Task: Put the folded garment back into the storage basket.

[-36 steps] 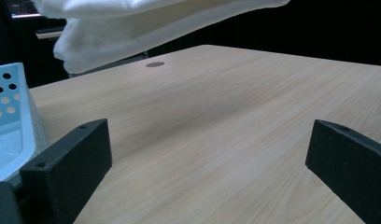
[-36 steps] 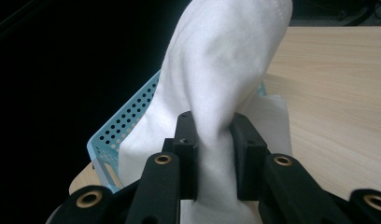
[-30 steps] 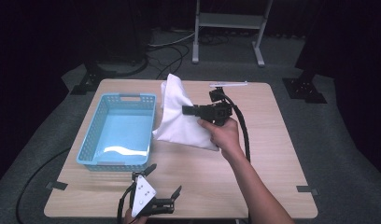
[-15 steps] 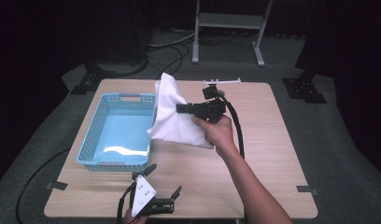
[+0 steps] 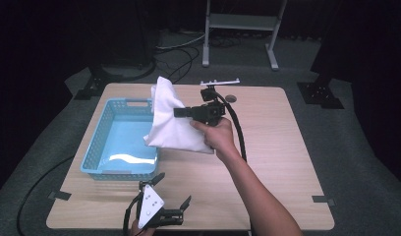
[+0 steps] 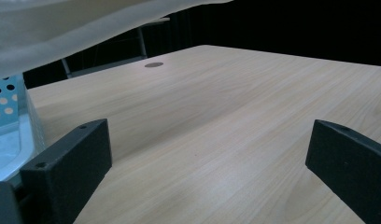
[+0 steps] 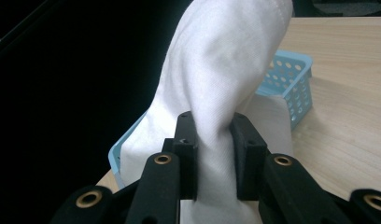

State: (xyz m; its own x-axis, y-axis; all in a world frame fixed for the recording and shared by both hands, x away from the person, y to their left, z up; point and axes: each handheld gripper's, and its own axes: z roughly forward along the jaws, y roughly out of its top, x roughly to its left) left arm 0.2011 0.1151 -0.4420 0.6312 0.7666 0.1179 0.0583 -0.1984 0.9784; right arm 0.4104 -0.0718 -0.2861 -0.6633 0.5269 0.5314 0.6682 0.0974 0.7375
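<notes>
Right tongs (image 5: 181, 112) clamped on a bunched fold of the white cloth (image 5: 171, 120) — cloth held up off the desk (image 5: 277, 162), hanging partly over the right rim of the blue basket (image 5: 93, 157) w/ its lower edge near the desk top. Left tongs (image 5: 175, 196) sit at the desk's near edge, jaws wide apart w/ nothing between them, well apart from the cloth.
</notes>
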